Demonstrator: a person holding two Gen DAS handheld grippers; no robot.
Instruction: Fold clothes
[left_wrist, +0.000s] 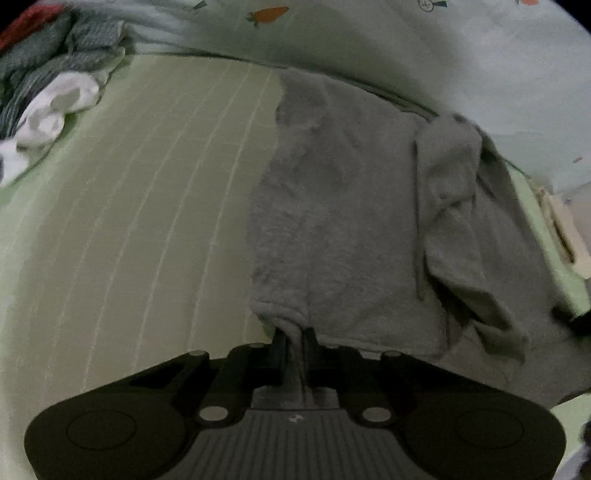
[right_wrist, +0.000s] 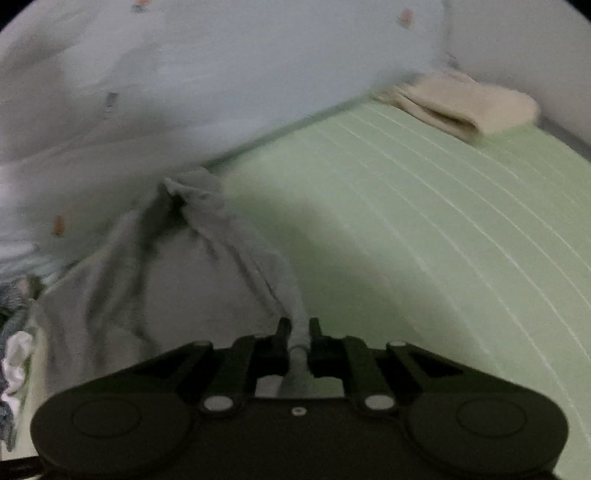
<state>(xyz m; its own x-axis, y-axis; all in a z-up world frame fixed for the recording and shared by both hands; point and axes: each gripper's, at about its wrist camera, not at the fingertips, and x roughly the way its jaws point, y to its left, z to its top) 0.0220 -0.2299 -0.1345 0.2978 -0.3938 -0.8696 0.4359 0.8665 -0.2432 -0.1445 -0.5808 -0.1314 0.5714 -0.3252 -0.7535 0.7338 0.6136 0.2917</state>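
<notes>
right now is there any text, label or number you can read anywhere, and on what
None can be read.
Pale sheet: small printed pictures, a carrot-like shape among them, no letters.
Grey towel: no tag visible.
Left tongs: a tiny pale mark on the body, too small to read.

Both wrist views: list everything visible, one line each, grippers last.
grey garment: one, grey, spread on the mat, near edge pinched by both grippers
mat: one, pale green with white lines, underneath
clothes pile: one heap, grey, white and red, mat's far left corner
folded cloth: one, beige, mat's far right corner
printed sheet: one, pale blue, behind the mat
left gripper: black, shut on garment
right gripper: black, shut on garment
</notes>
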